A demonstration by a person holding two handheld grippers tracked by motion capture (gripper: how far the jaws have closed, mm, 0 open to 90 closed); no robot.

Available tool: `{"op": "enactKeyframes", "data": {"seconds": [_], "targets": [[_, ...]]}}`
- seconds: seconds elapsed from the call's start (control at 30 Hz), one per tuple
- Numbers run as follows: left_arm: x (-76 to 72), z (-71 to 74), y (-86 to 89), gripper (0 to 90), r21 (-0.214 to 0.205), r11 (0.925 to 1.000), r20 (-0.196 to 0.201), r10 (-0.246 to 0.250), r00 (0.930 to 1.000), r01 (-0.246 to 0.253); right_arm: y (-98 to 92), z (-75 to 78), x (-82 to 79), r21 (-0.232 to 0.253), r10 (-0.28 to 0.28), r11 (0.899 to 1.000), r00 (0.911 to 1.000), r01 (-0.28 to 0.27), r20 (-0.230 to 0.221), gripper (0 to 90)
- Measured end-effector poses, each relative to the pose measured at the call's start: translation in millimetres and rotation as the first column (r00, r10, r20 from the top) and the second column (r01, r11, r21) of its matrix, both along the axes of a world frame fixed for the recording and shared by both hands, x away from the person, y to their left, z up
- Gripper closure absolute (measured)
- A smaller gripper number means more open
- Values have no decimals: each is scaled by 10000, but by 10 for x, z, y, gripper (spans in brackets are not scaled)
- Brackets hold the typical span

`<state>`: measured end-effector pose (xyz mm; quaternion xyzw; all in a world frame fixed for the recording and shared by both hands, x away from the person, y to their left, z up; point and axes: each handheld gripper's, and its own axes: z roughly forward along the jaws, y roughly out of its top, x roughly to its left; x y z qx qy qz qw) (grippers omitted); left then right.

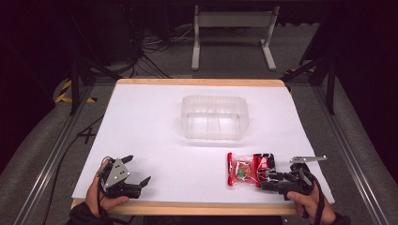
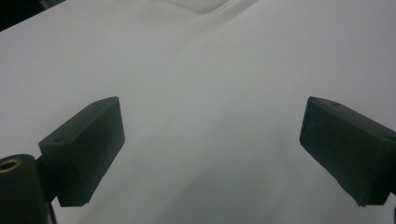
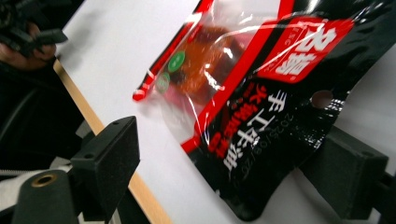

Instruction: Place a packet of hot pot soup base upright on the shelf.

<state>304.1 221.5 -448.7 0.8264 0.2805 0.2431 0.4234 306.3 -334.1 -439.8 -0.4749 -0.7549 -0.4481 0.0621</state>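
- A white table [image 1: 155, 122] with a wooden edge along its near and far sides stood under the high camera, over a grey floor with cables and a metal stand beyond the far edge.
- A clear plastic container [image 1: 215, 117] sat on the far middle of the table, upright and open at the top; faint lines inside it may have been dividers, though the view was too weak to be sure.
- A snack packet [image 1: 251, 168] in red, black and clear film lay flat near the right of the near edge, well apart from the container.
- In the right gripper view the snack packet [image 3: 252, 102] showed white printed characters on a black end, a punched hang hole, and an orange-brown filling behind the clear window.
- The right gripper [image 1: 278, 177], held in the person's right hand [image 1: 307, 201], sat at the packet's right end with its jaws spread wide; the packet's black end lay between them, over the far jaw, and nothing was clamped.
- The left gripper [image 1: 136, 169] rested at the near left corner in the person's left hand [image 1: 101, 199], well apart from the packet.
- In its own view the left gripper [image 2: 210, 140] had its jaws parted wide over bare white table.
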Motion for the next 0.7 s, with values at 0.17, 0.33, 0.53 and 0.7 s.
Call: {"op": "enactKeyframes", "data": {"seconds": [0.17, 0.33, 0.53, 0.7], "targets": [[6, -6, -7, 74, 16, 10000, -42, 8, 10000, -8, 36, 38, 123, 797, 72, 9968, 9991, -105, 417, 247], [10, -8, -11, 74, 124, 9999, -67, -42, 10000, 43, 163, 20, 225, 358, 754, 9963, 9950, -779, 650, 556], [10, -9, -10, 75, 102, 9999, -76, -18, 10000, 18, 252, 68, 224, -94, 854, 9963, 9897, -849, 1145, 810], [9, -9, -8, 75, 91, 10000, -76, -5, 10000, 6, 297, 126, 186, 17, 996, 9949, 9819, -1012, 1614, 900]]}}
